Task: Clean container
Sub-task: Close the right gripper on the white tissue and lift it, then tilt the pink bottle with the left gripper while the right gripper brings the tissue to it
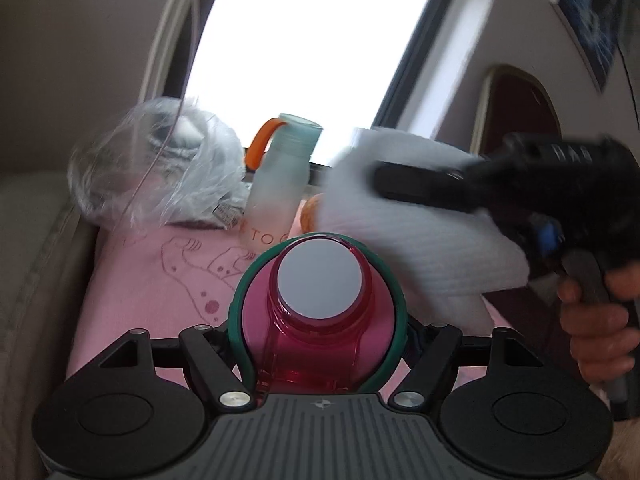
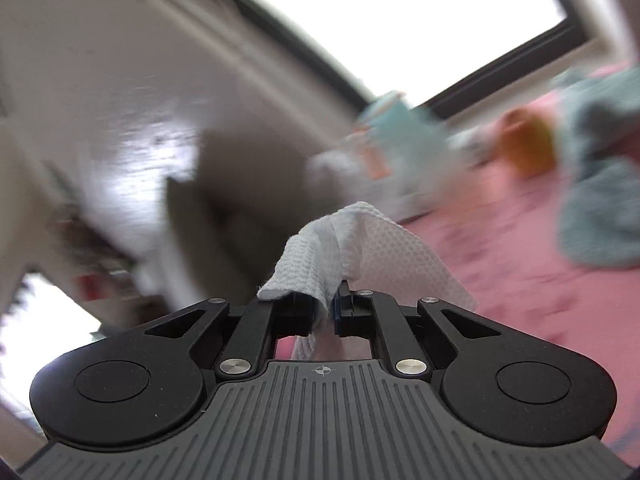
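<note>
Pink container (image 1: 320,312) sits clamped in left gripper (image 1: 318,344) over the pink tablecloth (image 1: 152,288), flat grey end facing out. Right gripper (image 2: 322,312) pinches a white wipe (image 2: 360,248) — hanging just beside the container. Frosted bottle (image 1: 280,188) stands behind.

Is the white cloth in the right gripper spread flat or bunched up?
Bunched. The white waffle-textured cloth humps up in folds from the shut right gripper, one corner hanging loose.
</note>
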Tool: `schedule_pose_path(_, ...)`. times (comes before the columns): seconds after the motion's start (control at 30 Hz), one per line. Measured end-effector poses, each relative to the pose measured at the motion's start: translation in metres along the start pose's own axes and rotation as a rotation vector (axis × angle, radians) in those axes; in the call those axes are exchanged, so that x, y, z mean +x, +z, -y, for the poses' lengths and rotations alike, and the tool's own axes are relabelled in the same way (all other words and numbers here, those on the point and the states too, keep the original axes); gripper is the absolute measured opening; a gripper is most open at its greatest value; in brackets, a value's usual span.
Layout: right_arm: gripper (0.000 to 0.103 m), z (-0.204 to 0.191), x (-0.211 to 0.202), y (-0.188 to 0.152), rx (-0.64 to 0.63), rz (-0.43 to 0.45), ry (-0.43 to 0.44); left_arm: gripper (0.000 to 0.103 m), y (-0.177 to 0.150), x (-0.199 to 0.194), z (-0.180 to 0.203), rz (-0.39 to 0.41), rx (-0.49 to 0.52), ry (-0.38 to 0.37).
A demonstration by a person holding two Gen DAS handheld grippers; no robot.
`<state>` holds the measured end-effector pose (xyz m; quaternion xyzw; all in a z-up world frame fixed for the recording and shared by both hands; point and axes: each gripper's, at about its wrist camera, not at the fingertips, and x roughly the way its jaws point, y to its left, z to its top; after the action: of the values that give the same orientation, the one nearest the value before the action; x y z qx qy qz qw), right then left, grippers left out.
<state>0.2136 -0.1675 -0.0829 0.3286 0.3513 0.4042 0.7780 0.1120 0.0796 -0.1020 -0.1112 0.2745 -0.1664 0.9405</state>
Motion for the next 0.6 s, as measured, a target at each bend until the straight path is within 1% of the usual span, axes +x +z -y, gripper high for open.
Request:
schedule_pose_path(0.03, 0.009, -0.003, 0.009, 0.001, 0.013, -0.036, 0.056, 0.071, 0.000, 0.000, 0.001, 0.000, 0.007, 0.005)
schedule_pose_path(0.13, 0.010, 0.000, 0.036, -0.001, -0.007, -0.114, -0.004, 0.071, -0.001, 0.000, 0.002, -0.002, 0.009, 0.009)
schedule_pose_path(0.2, 0.010, 0.016, 0.043, -0.001, 0.001, -0.095, -0.148, 0.071, -0.001, 0.001, 0.003, -0.004, 0.015, 0.012)
schedule_pose_path(0.27, 0.010, 0.038, 0.048, -0.006, 0.004, -0.069, -0.328, 0.071, -0.001, 0.001, 0.005, -0.005, 0.018, 0.016)
schedule_pose_path(0.33, 0.011, 0.064, 0.042, -0.013, 0.084, -0.036, -0.398, 0.071, 0.000, 0.002, 0.005, -0.008, 0.000, 0.023)
schedule_pose_path(0.4, 0.010, 0.080, 0.033, -0.019, 0.123, -0.041, -0.462, 0.071, 0.002, 0.005, -0.001, -0.008, -0.047, 0.027)
schedule_pose_path(0.43, 0.010, 0.082, 0.031, -0.023, 0.121, -0.063, -0.488, 0.071, 0.003, 0.007, -0.004, -0.009, -0.081, 0.029)
schedule_pose_path(0.47, 0.010, 0.085, 0.027, -0.027, 0.127, -0.071, -0.490, 0.071, 0.004, 0.008, -0.009, -0.011, -0.121, 0.031)
schedule_pose_path(0.53, 0.010, 0.082, 0.011, -0.033, 0.171, -0.017, -0.450, 0.072, 0.007, 0.011, -0.021, -0.019, -0.217, 0.034)
schedule_pose_path(0.57, 0.010, 0.076, 0.002, -0.033, 0.181, 0.028, -0.407, 0.072, 0.009, 0.013, -0.028, -0.022, -0.270, 0.036)
schedule_pose_path(0.6, 0.010, 0.068, -0.008, -0.032, 0.191, 0.077, -0.330, 0.071, 0.010, 0.014, -0.034, -0.024, -0.323, 0.039)
